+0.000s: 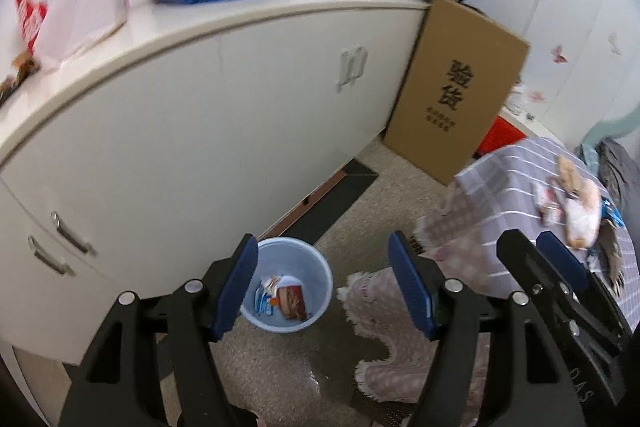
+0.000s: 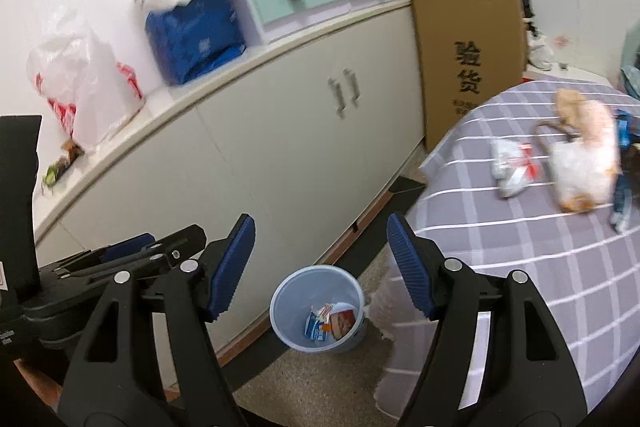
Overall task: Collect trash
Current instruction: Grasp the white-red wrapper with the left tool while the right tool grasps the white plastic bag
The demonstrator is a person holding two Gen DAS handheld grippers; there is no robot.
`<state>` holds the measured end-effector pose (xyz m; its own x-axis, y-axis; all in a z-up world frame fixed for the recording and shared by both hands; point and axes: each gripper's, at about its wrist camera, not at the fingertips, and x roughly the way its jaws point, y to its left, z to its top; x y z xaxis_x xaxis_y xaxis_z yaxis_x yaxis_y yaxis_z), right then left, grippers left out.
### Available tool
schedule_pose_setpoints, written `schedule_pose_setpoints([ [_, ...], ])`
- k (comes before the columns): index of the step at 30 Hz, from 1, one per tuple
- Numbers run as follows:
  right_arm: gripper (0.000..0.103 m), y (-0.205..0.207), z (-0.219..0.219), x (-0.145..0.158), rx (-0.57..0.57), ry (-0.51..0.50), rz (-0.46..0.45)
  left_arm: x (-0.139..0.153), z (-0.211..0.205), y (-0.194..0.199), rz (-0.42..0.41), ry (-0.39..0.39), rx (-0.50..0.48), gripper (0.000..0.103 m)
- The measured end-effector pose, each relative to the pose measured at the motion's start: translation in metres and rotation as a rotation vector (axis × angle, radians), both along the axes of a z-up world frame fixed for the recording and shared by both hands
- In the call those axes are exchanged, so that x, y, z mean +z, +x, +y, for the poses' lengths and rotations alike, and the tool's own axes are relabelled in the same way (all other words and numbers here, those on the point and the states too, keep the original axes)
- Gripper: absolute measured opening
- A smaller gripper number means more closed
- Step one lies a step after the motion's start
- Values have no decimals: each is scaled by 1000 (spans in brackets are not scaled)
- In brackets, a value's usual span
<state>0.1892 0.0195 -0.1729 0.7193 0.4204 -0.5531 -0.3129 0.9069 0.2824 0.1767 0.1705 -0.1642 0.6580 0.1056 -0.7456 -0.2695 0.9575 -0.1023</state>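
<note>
Trash wrapper [image 2: 514, 167] lies on the checked bedspread [image 2: 520, 267], upper right of my empty, spread right gripper [image 2: 320, 263]; my left gripper [image 1: 322, 283], also spread, frames the blue bin [image 1: 316, 267].

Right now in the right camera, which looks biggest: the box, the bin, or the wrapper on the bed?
1. Box
2. Bin, though it is nearer the camera, so true size is unsure
3. Wrapper
</note>
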Motion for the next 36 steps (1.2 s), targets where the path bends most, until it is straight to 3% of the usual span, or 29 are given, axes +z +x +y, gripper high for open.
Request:
schedule_pose_setpoints([
  [8,70,-9,-87,20,-162,36,-21,15,-88,13,-39,47,-165,67],
  [15,70,13,-162,7,-319,87,52,6,-146,39,-20,102,-267,67],
  [25,69,71,-186,-14,-326,91,173,-1,-186,72,-11,172,-357,67],
  [26,68,75,-187,-17,-323,91,187,-3,-191,76,-13,174,-370,67],
  [28,39,78,-189,-21,-314,89,197,-7,-200,83,-8,179,-395,66],
  [30,37,80,-192,-24,-310,87,202,-12,-209,91,5,182,-412,65],
  [32,36,78,-193,-23,-309,80,191,-18,-215,99,32,171,-424,57],
  [35,35,75,-195,-21,-316,70,173,-24,-223,106,43,152,-443,55],
  [36,35,74,-195,-20,-319,67,166,-26,-224,108,45,157,-446,48],
])
